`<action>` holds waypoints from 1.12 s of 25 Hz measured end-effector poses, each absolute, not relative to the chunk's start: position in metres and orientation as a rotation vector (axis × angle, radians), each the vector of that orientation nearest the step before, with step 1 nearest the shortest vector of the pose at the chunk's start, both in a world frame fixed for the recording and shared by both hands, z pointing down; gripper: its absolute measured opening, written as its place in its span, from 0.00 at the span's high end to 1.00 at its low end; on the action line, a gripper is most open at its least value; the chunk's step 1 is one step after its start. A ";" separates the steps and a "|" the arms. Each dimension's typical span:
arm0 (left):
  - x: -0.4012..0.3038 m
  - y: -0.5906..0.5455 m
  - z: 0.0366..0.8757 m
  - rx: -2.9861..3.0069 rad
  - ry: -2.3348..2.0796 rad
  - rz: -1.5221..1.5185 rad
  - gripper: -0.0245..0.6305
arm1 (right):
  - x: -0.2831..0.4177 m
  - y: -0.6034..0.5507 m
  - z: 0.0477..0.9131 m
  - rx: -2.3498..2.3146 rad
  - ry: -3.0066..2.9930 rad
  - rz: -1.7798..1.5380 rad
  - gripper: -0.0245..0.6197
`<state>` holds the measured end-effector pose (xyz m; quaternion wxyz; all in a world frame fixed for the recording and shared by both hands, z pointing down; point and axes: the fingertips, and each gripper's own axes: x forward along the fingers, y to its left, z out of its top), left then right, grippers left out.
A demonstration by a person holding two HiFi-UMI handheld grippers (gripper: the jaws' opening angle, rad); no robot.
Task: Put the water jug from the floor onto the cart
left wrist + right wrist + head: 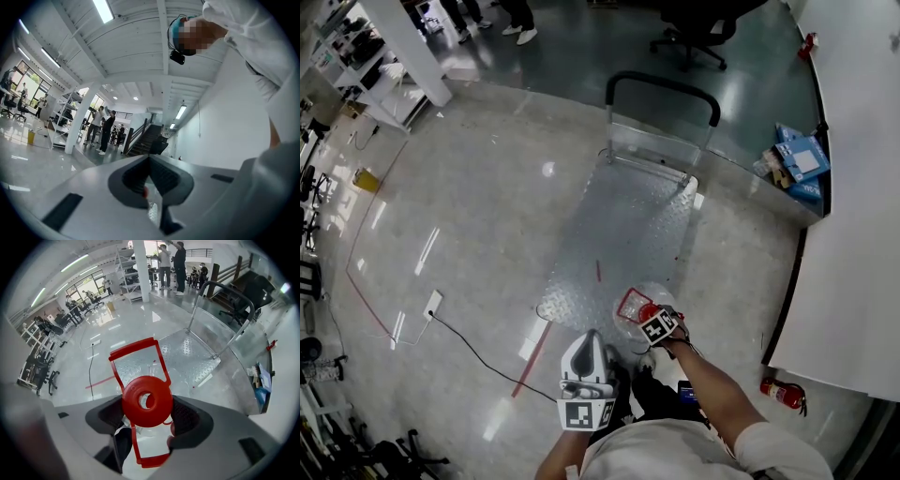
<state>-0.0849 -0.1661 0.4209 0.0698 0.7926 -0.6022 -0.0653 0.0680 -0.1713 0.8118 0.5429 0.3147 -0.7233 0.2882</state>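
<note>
A clear water jug (639, 302) with a red cap (146, 400) and a red carry handle (136, 352) hangs just above the near edge of the silver flat cart (628, 225). My right gripper (650, 317) is shut on the jug's neck, and the cap fills the space between its jaws (146, 404). In the right gripper view the cart deck (187, 352) lies straight ahead below the jug. Close to my body, my left gripper (591, 345) points upward with its jaws (150, 187) shut on nothing.
The cart's black push handle (661, 89) stands at its far end. A white counter (853, 234) runs along the right, a fire extinguisher (783, 392) at its foot and blue boxes (802, 164) beyond. A black cable (478, 352) and a red tape line (530, 361) cross the floor on the left.
</note>
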 end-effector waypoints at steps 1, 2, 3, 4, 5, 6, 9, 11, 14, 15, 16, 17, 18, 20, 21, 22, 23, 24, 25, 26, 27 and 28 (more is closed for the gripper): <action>-0.086 -0.167 0.422 2.382 -1.813 -0.192 0.96 | 0.068 -0.172 0.814 0.747 -1.714 0.686 0.48; -0.087 -0.167 0.424 2.380 -1.812 -0.187 0.96 | 0.067 -0.174 0.817 0.748 -1.711 0.689 0.48; -0.088 -0.167 0.426 2.379 -1.809 -0.181 0.96 | 0.067 -0.176 0.819 0.750 -1.709 0.692 0.48; -0.088 -0.167 0.429 2.378 -1.805 -0.174 0.96 | 0.066 -0.177 0.821 0.753 -1.708 0.696 0.48; -0.089 -0.166 0.431 2.379 -1.801 -0.166 0.96 | 0.066 -0.178 0.823 0.755 -1.707 0.698 0.48; -0.090 -0.166 0.432 2.379 -1.798 -0.160 0.96 | 0.064 -0.178 0.825 0.754 -1.706 0.699 0.48; -0.093 -0.165 0.435 2.378 -1.790 -0.151 0.96 | 0.060 -0.180 0.827 0.758 -1.713 0.699 0.48; -0.095 -0.164 0.438 2.373 -1.783 -0.144 0.96 | 0.058 -0.182 0.827 0.766 -1.718 0.703 0.48; -0.095 -0.163 0.441 2.367 -1.778 -0.141 0.96 | 0.057 -0.183 0.827 0.767 -1.714 0.710 0.48; -0.095 -0.163 0.441 2.369 -1.776 -0.144 0.96 | 0.058 -0.182 0.827 0.767 -1.713 0.711 0.48; -0.094 -0.163 0.441 2.373 -1.774 -0.148 0.96 | 0.059 -0.180 0.828 0.765 -1.711 0.711 0.48; -0.093 -0.163 0.440 2.376 -1.773 -0.152 0.96 | 0.060 -0.178 0.828 0.764 -1.709 0.711 0.48; -0.092 -0.162 0.439 2.379 -1.771 -0.154 0.96 | 0.062 -0.176 0.829 0.762 -1.707 0.711 0.48; -0.091 -0.162 0.437 2.383 -1.769 -0.158 0.96 | 0.064 -0.172 0.829 0.760 -1.708 0.710 0.48; -0.091 -0.161 0.437 2.385 -1.769 -0.158 0.96 | 0.065 -0.171 0.829 0.760 -1.710 0.709 0.48; -0.092 -0.160 0.436 2.386 -1.769 -0.158 0.96 | 0.065 -0.170 0.828 0.762 -1.712 0.707 0.48; -0.093 -0.159 0.436 2.387 -1.771 -0.158 0.96 | 0.064 -0.169 0.828 0.765 -1.713 0.704 0.48; -0.094 -0.158 0.435 2.386 -1.772 -0.158 0.96 | 0.064 -0.169 0.828 0.770 -1.713 0.699 0.48; -0.095 -0.157 0.435 2.385 -1.773 -0.159 0.96 | 0.064 -0.168 0.828 0.773 -1.712 0.694 0.48; -0.096 -0.156 0.434 2.384 -1.775 -0.161 0.96 | 0.064 -0.168 0.829 0.771 -1.708 0.690 0.48; -0.097 -0.155 0.433 2.384 -1.776 -0.163 0.96 | 0.064 -0.167 0.829 0.765 -1.705 0.687 0.48; -0.097 -0.154 0.434 2.386 -1.776 -0.163 0.96 | 0.064 -0.166 0.829 0.759 -1.704 0.682 0.48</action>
